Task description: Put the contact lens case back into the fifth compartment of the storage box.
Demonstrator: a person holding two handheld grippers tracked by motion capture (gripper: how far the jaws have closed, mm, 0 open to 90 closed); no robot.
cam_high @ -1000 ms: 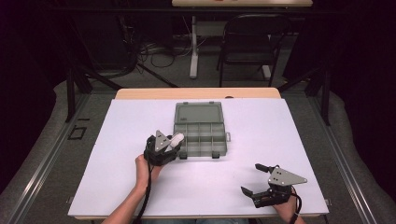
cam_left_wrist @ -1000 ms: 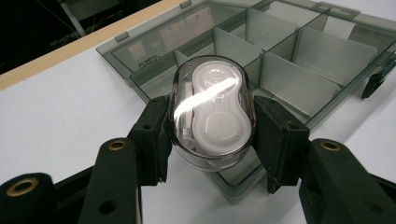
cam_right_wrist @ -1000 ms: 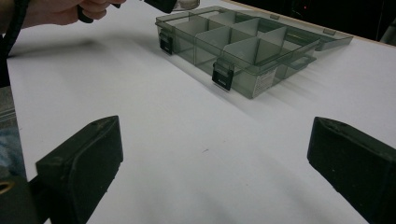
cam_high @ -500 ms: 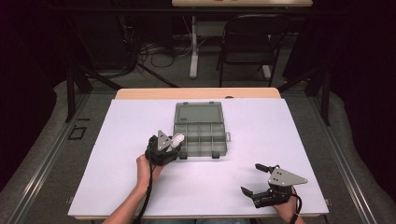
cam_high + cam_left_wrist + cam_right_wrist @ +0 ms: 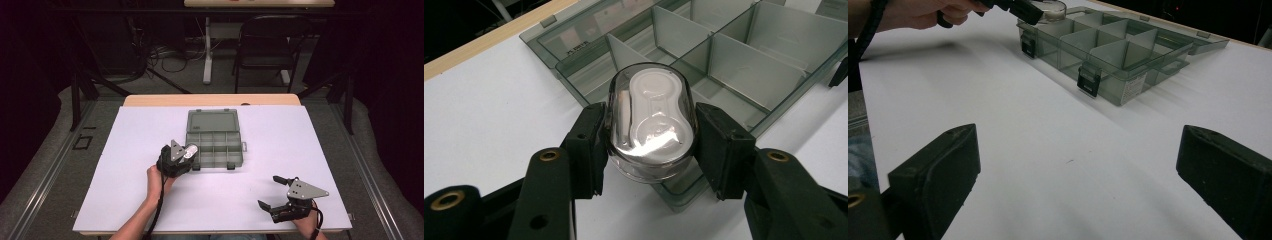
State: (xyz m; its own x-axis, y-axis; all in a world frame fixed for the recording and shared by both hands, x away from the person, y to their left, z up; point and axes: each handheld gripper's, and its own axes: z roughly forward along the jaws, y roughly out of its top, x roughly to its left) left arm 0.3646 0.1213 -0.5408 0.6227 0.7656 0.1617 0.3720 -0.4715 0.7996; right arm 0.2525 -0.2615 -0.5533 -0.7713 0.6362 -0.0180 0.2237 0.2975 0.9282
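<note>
Clearly domed clear capsule (image 5: 651, 125), white insert

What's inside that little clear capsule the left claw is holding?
Through the clear capsule you can see a white, peanut-shaped piece. What sits beneath it is covered. The left gripper clamps the capsule at the corner of the open compartment box.
</note>
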